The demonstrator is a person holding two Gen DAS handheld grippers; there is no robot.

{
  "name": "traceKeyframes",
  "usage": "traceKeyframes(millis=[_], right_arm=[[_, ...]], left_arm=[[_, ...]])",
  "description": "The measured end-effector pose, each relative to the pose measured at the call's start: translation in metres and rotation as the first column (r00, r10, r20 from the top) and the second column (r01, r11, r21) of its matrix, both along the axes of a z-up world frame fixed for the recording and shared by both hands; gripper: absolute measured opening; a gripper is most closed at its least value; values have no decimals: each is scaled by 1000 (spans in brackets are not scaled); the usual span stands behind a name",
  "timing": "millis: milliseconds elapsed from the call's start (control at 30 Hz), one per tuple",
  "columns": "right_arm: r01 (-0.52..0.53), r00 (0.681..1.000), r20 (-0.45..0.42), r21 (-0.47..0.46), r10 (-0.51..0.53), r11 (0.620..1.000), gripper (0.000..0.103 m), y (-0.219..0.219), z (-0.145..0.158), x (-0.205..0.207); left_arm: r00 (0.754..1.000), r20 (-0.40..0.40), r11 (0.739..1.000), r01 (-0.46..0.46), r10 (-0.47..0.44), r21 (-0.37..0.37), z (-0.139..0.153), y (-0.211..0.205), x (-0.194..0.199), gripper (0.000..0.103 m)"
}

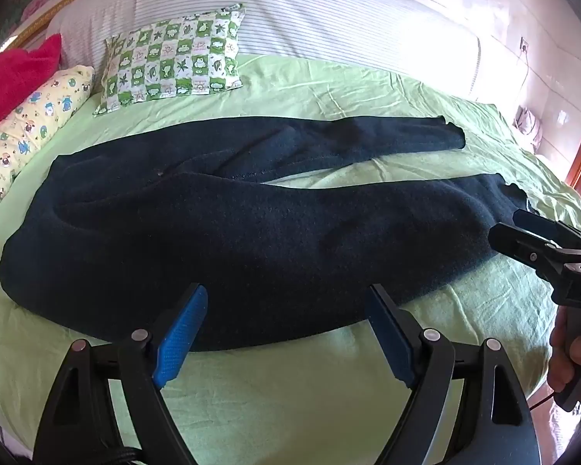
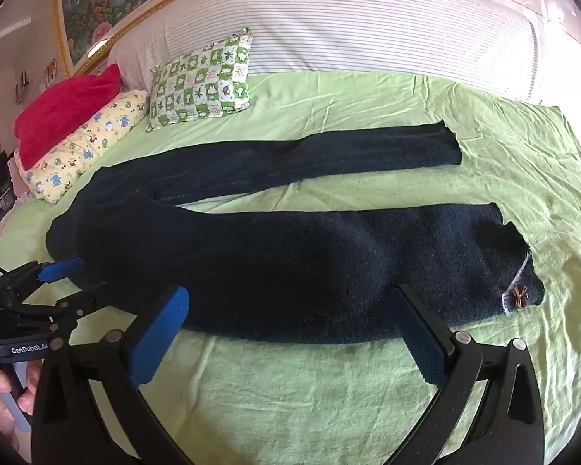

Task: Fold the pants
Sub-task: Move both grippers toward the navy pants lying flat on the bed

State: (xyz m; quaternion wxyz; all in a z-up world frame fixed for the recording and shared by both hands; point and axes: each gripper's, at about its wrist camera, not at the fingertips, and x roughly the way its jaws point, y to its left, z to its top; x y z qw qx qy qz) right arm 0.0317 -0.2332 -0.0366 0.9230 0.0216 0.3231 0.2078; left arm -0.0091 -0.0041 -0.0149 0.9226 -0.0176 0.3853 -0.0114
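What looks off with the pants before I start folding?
The near leg's cuff looks frayed, with pale lining and a brownish tuft showing. Otherwise the pants lie flat on the green sheet, legs splayed apart.

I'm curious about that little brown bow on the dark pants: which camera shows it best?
The right wrist view: the bow sits in plain sight at the near leg's cuff on the pants. In the left wrist view I cannot find it; the right hand-held gripper is by that cuff.

The left black plastic two-finger gripper (image 1: 286, 333) has textured blue rubber pads (image 1: 180, 343) and silver pivot screws. The right matching black gripper (image 2: 286, 333) shows white "DAS" lettering; the left's body reads "GenRobot.AI". Bare-skinned fingers (image 1: 567, 356) wrap each handle.
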Motion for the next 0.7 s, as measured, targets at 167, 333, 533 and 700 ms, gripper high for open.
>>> traceKeyframes(millis=[167, 333, 533, 700], right_arm=[[6, 1000, 9, 3, -6, 1000, 103, -4, 9, -1], [11, 1000, -7, -1, -11, 1000, 103, -4, 11, 3], [6, 1000, -8, -2, -6, 1000, 103, -5, 11, 5], [3, 1000, -21, -12, -3, 1000, 103, -7, 10, 6]], left_arm=[[1000, 2, 1000, 0, 0, -4, -2, 0, -1, 84], [1000, 6, 1000, 4, -4, -8, -2, 0, -2, 84], [1000, 5, 1000, 15, -15, -5, -1, -2, -1, 84], [1000, -2, 1000, 23, -23, -10, -2, -3, 1, 84]])
